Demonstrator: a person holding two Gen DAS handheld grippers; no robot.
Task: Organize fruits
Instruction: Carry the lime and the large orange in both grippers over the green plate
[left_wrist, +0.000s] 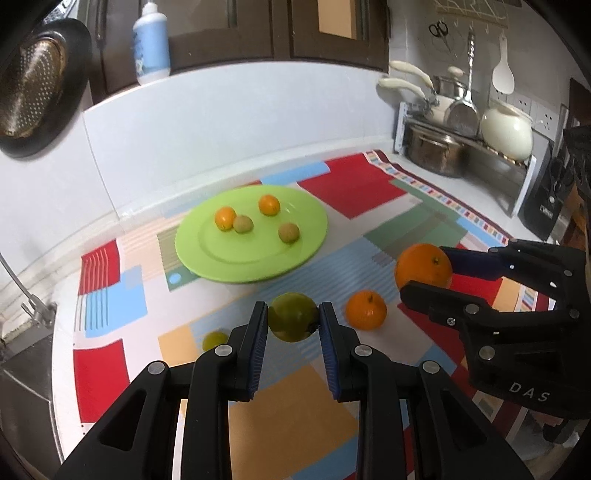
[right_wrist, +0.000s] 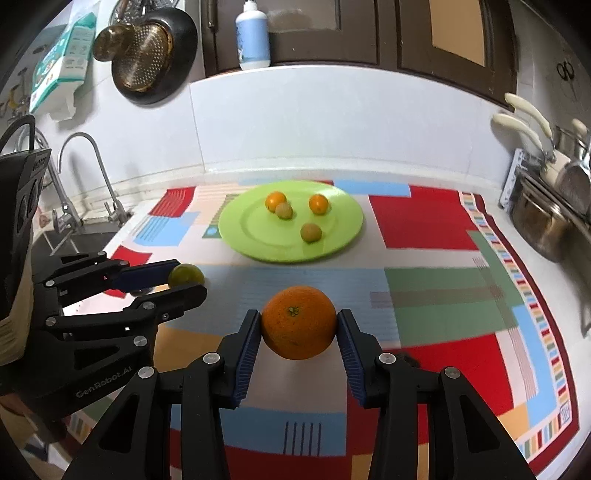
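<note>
My left gripper (left_wrist: 293, 319) is shut on a green fruit (left_wrist: 291, 320), held above the patterned mat (left_wrist: 288, 417); the right wrist view shows this gripper (right_wrist: 184, 282) and fruit (right_wrist: 185, 275) at the left. My right gripper (right_wrist: 299, 325) is shut on a large orange (right_wrist: 298, 322), also lifted off the mat; the same orange (left_wrist: 423, 266) and gripper (left_wrist: 428, 273) show in the left wrist view. A lime-green plate (left_wrist: 221, 254) (right_wrist: 255, 236) farther back carries two small orange fruits and two small tan ones. A smaller orange (left_wrist: 365, 309) and a small green fruit (left_wrist: 214, 340) lie on the mat.
A sink with a tap (right_wrist: 92, 177) is at the left end of the counter. A rack of pots and pans (left_wrist: 458, 125) stands at the back right beside a black appliance (left_wrist: 543, 206). A blue-white bottle (right_wrist: 253, 35) sits on the ledge above the white backsplash.
</note>
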